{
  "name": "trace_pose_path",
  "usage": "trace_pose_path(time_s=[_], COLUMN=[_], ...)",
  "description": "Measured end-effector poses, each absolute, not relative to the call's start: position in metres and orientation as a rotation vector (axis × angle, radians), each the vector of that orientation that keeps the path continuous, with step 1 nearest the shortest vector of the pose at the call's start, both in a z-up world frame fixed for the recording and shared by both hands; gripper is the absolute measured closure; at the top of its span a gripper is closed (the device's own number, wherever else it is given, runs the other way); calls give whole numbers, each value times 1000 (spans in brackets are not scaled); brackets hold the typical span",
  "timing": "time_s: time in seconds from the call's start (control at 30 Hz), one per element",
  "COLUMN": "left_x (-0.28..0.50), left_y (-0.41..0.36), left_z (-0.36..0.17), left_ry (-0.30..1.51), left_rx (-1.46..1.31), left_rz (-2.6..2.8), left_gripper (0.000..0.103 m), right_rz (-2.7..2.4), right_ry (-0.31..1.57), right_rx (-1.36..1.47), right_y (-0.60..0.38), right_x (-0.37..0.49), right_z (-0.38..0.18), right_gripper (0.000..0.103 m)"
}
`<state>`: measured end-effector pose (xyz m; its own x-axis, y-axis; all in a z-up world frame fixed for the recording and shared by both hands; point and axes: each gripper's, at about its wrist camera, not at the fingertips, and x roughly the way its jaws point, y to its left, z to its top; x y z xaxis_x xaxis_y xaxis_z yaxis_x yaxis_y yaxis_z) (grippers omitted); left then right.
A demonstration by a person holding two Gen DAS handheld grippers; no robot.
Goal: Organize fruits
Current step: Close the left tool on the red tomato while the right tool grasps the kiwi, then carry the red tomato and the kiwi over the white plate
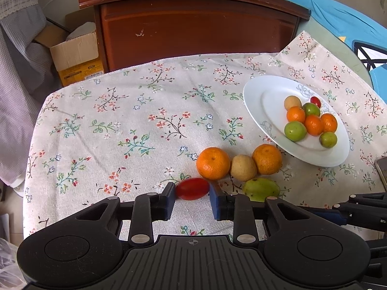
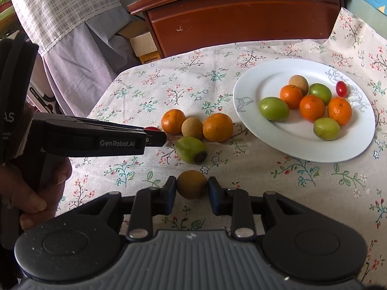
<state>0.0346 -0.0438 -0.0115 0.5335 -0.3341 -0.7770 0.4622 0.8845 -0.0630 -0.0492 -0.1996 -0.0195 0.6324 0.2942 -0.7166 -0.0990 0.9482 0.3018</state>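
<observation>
1. The tabletop (image 1: 145,111), under a flowered cloth, spreads ahead of both tools.
2. A white plate (image 2: 251,111) of small fruits sits ahead and to the right of them.
3. The left hand-held gripper (image 1: 192,192) pinches a red cherry tomato (image 1: 192,189), just short of two oranges.
4. The right hand-held gripper (image 2: 191,187) pinches a brown round fruit (image 2: 191,184), just behind a green fruit (image 2: 191,149).
</observation>
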Motion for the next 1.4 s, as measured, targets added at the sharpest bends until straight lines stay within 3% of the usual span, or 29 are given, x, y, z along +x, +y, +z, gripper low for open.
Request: trace_pose_path(time_s=[0.67,1.4], left_x=[25,31], left_y=[-46,-83], left_z=[15,57], left_ry=[834,730], left_rx=[127,68], left_rz=[-482,-560], left_gripper=[75,75], right_rz=[208,48], right_ry=[816,644], right_rx=[287,397], right_y=[-210,-278], right_x=[-50,-40], right_z=[-7,41], right_gripper=[75,75])
